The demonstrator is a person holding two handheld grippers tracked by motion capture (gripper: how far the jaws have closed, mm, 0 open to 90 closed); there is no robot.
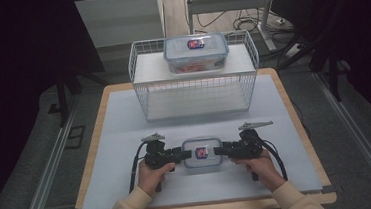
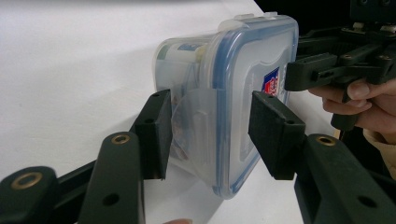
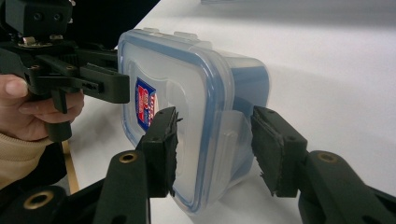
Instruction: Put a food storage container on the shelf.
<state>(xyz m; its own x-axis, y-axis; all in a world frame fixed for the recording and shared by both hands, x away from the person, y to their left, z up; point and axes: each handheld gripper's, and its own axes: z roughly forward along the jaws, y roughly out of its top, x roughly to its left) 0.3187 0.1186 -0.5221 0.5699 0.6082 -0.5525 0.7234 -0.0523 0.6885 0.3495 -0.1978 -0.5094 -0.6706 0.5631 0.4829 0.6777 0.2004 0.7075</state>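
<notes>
Left gripper point(image 1: 177, 155) at 9 o'clock, right gripper point(image 1: 221, 151) at 3 o'clock flanked container point(image 1: 202, 152); jaws wide, seemingly not yet clamped.

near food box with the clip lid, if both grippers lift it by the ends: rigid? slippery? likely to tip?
The food box looks like hard plastic with a clipped lid, so probably rigid. Its glossy walls may slip between the left gripper and right gripper, whose jaws straddle hinged side flaps that could flex. It sits low and flat, with something inside; tipping seems unlikely.
</notes>
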